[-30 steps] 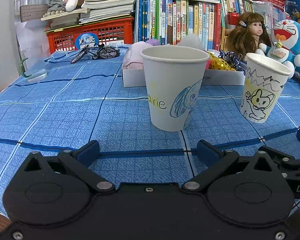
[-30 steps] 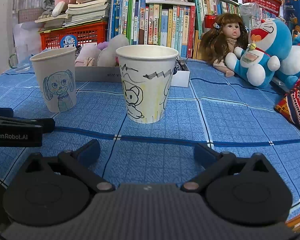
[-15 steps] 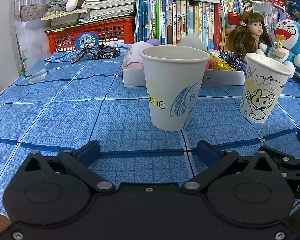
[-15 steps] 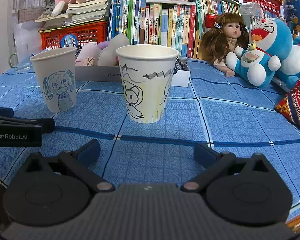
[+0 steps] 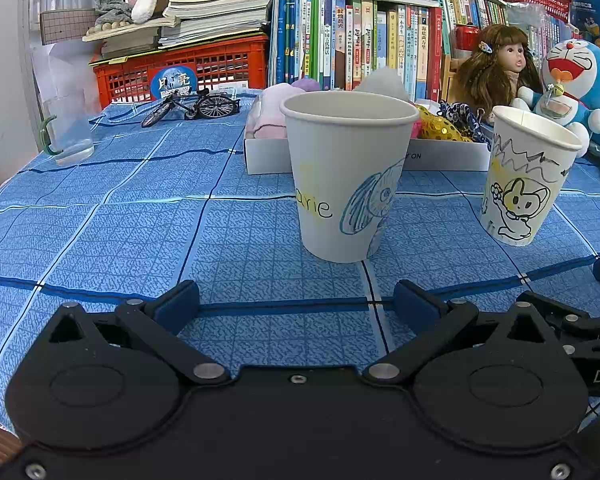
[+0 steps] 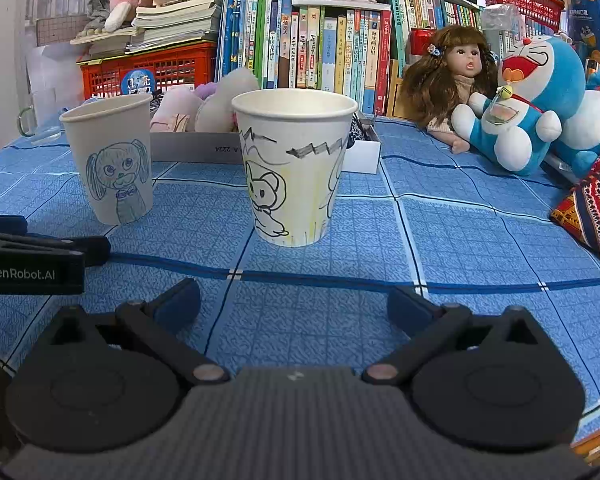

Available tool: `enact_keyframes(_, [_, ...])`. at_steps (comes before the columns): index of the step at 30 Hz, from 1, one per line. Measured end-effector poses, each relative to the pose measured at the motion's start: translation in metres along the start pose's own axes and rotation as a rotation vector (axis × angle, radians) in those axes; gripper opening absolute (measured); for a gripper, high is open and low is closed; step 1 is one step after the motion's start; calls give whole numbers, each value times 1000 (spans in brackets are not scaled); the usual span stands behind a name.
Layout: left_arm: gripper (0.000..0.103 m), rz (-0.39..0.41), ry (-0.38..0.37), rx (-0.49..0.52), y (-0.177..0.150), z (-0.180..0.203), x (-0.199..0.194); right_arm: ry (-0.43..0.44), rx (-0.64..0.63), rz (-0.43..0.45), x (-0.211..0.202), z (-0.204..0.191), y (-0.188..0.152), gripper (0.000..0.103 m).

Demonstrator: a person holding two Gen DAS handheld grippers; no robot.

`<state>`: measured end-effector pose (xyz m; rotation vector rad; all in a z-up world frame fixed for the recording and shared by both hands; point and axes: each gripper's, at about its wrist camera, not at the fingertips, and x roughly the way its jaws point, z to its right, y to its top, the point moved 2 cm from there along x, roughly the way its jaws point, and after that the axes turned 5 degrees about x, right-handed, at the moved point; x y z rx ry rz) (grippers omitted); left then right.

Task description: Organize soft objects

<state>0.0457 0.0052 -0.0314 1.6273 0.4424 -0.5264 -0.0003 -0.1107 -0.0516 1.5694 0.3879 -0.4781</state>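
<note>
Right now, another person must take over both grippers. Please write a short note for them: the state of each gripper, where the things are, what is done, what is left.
Left gripper: open, holds nothing, low over the blue tablecloth, facing the cup with the long-eared drawing.
Right gripper: open, holds nothing, facing the cup with the yellow drawing.
Both paper cups stand upright, side by side; I cannot see inside them.
The soft objects lie in the white box behind the cups.
Done: nothing visible; no soft object is grasped.
Left: probably pick the soft objects from the box and sort them, perhaps into the cups.
</note>
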Motion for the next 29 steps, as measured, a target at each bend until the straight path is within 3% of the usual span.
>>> enact_keyframes(29, [103, 7, 2, 2, -1, 0, -2, 2, 1, -2, 1, 0, -1, 103])
